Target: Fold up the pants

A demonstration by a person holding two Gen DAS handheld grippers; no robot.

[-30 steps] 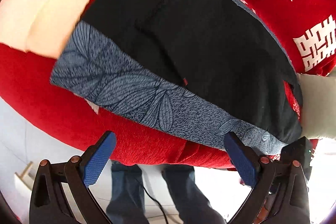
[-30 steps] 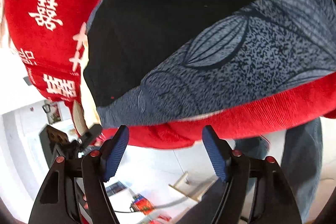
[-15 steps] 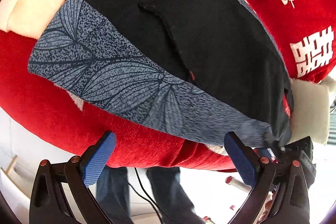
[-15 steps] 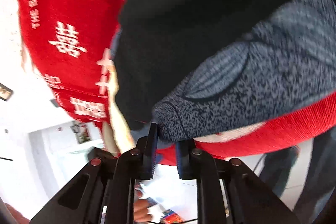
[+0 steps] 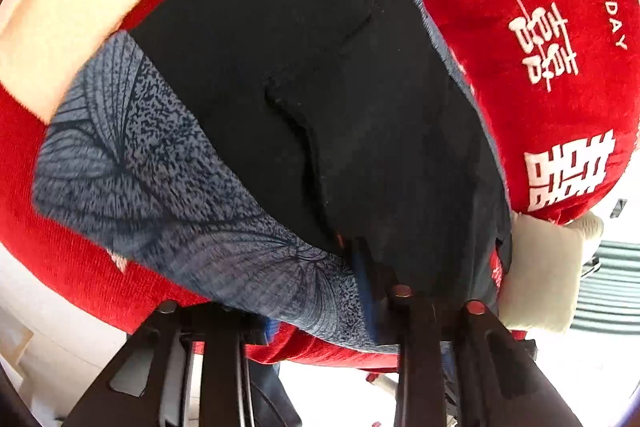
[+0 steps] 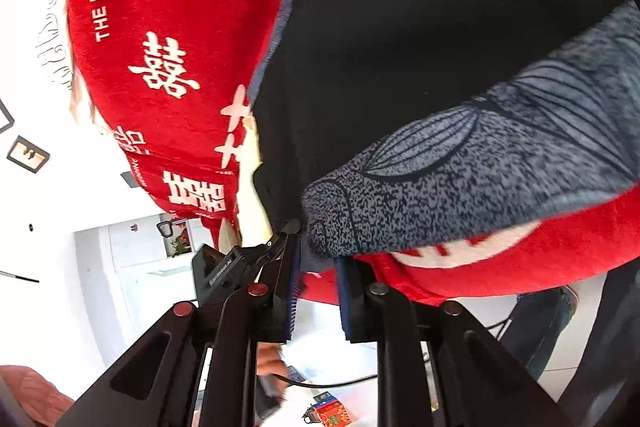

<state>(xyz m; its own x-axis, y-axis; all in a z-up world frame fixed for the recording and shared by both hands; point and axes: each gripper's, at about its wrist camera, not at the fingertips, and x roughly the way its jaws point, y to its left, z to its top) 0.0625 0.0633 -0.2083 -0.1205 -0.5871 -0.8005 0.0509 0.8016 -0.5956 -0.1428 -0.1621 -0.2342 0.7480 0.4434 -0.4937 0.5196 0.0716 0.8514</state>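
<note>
My left claw (image 5: 320, 291) has just been closing and now pinches the near hem of the pants (image 5: 320, 107), which lie flat on the red blanket (image 5: 560, 7) (long axis running away from me). My right claw (image 6: 318, 267) grips the hem's other corner, so both hold the same edge.

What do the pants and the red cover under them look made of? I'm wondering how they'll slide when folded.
The pants: matte black woven-looking cloth, with a speckled grey, leaf-printed knit-looking band; both soft, judging by how they drape. The red cover: plush, velvety pile, probably chenille or fleece, since its surface shows fuzzy ribbing and white woven-in characters. It will likely grip rather than slide.
</note>
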